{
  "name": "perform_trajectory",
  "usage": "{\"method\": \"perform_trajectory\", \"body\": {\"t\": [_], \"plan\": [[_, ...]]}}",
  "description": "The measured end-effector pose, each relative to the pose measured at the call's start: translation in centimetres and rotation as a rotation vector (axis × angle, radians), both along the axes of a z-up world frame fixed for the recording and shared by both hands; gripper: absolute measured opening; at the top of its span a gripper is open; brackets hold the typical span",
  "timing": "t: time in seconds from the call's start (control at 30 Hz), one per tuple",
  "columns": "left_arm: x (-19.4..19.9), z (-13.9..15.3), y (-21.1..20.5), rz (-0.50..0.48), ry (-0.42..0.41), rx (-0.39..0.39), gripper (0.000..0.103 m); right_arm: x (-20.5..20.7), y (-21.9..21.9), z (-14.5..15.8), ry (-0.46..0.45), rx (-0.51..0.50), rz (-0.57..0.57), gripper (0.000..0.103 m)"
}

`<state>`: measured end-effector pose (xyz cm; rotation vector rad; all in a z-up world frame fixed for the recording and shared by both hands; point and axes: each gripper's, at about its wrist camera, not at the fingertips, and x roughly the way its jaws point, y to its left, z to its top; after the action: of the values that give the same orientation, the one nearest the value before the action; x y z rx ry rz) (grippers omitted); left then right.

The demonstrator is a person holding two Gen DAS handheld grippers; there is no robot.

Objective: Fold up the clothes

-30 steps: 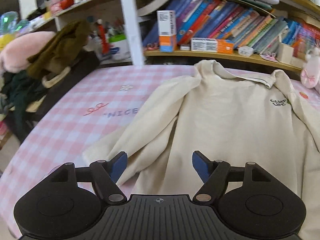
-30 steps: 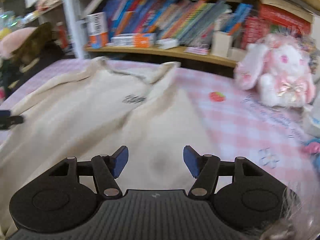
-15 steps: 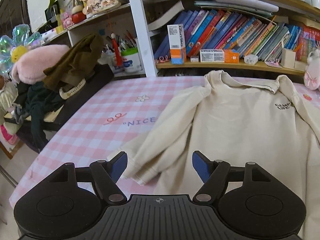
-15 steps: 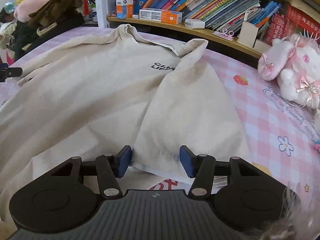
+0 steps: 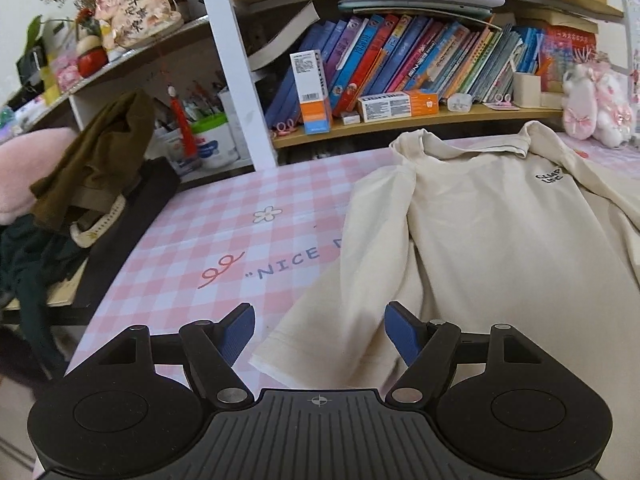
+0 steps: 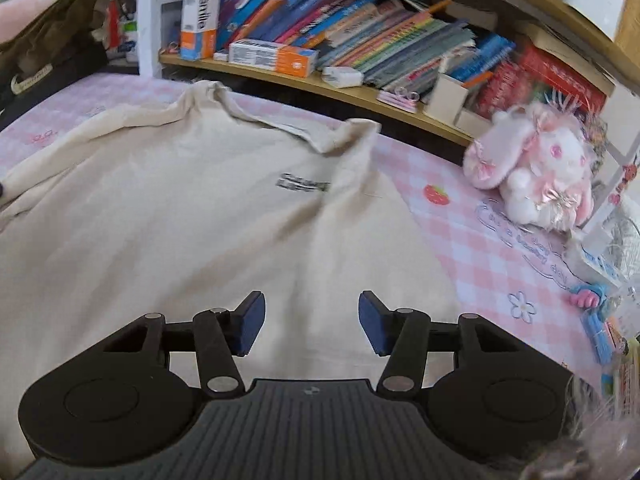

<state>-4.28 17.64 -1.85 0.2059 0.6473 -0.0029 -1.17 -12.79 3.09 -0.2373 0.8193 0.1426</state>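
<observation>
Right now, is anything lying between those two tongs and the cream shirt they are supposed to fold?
Nothing visible does. The left tongs hang open just above the cuff of the sleeve of the cream shirt, and the right tongs are open over its fabric. The plush rabbit sits off to the side on the checked cloth.

**Cream shirt spread flat**

We see a cream long-sleeved shirt (image 5: 500, 240) lying face up on the pink checked table (image 5: 224, 240), collar toward the bookshelf, small dark chest lettering showing, its sleeve (image 5: 320, 332) angled outward, cuff near the table's edge.
</observation>
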Motion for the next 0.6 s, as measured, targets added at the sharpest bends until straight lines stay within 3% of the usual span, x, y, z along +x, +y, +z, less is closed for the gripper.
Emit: {"method": "perform_trajectory", "body": {"t": [0.27, 0.47, 0.6], "plan": [[0.5, -0.5, 2.8, -0.075, 0.005, -0.074, 0.076, 0.4, 7.2, -1.6, 0.125, -0.064, -0.001, 0.050], [0.9, -1.3, 3.3, -0.123, 0.033, -0.084, 0.077, 0.7, 8.9, -2.6, 0.162, -0.111, -0.034, 0.050], [1.4, -2.1, 3.2, -0.146, 0.045, -0.075, 0.077, 1.1, 8.5, -3.2, 0.195, -0.072, -0.089, 0.051]]}}
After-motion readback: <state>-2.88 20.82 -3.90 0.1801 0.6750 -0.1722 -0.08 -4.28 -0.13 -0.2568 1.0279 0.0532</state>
